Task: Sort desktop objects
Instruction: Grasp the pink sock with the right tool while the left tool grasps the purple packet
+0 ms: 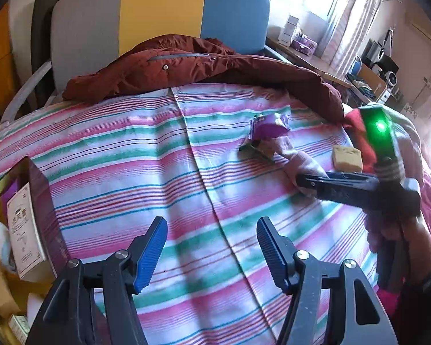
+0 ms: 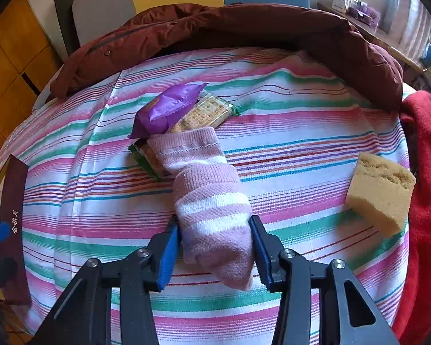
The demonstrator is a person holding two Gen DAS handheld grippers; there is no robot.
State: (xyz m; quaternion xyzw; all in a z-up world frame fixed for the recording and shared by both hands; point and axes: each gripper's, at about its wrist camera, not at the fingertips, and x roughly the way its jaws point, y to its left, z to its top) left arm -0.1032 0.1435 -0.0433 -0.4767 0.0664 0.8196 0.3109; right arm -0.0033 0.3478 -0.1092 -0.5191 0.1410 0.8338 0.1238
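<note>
Pink sock [image 2: 212, 212], ribbed knit with white bands across it, is seen lying lengthwise on the striped sheet [image 2: 301, 132] of the bed, its near end pinched between the blue pads of the right tongs [image 2: 214, 247]. Its far end is laid over a cracker packet [image 2: 204, 115] in clear wrap with green ends, on which a purple snack bag [image 2: 166, 109] is resting. To the right, apart from the sock, a tan sponge [image 2: 379, 189] is seen beside a red cloth [image 2: 425, 172]. The left tongs [image 1: 212, 247] are held spread over bare sheet, nothing between them. At the near left edge a dark red box [image 1: 40, 201] is seen. Farther off, a maroon jacket [image 2: 244, 28] is draped across the bed.
</note>
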